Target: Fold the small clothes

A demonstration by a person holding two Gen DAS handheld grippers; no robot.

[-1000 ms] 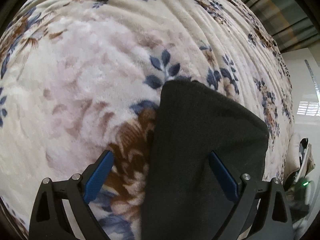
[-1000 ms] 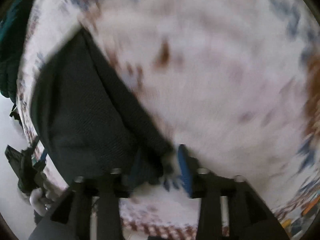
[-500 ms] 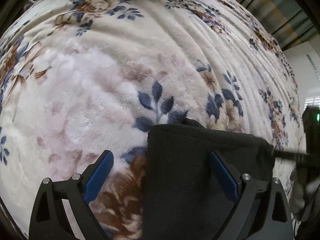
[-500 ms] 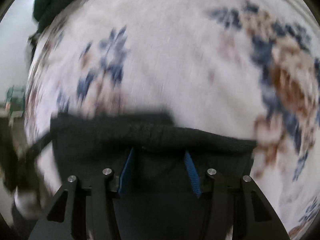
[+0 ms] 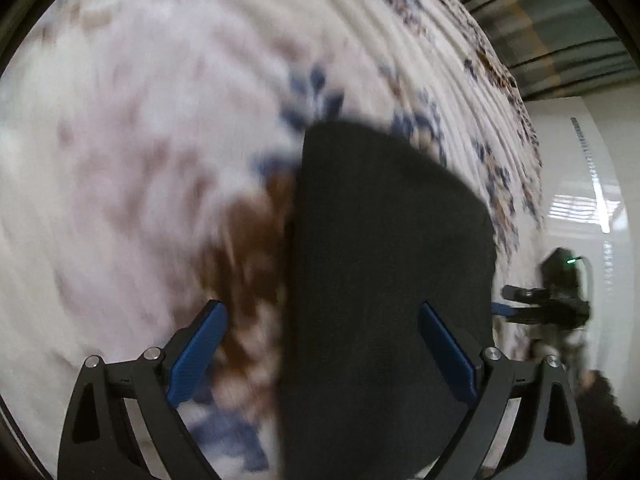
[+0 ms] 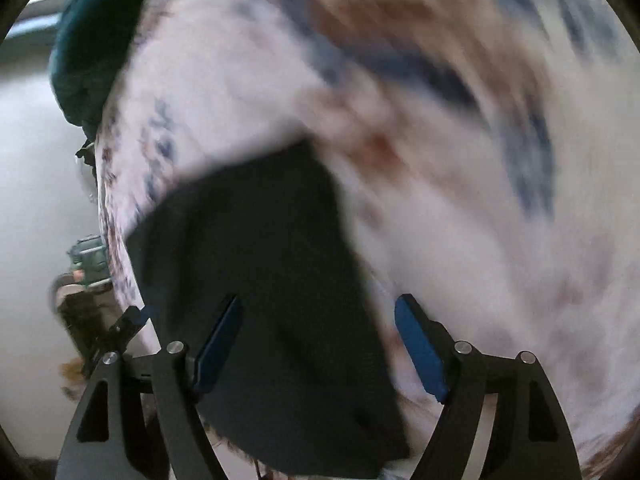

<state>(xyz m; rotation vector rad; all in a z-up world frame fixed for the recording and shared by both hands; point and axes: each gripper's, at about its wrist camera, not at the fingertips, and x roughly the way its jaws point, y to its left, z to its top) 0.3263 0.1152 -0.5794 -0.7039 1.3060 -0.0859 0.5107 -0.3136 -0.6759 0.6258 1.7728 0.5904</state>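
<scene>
Blanket (image 5: 160, 140), floral and plush, carries a dark cloth (image 5: 380, 280) lying flat. Fleece could drag a fold crooked if an edge is pulled fast. Left tongs (image 5: 320, 344) hang spread over its near left edge; right tongs (image 6: 320, 344) hang spread over its near right edge, neither pinching anything.
</scene>
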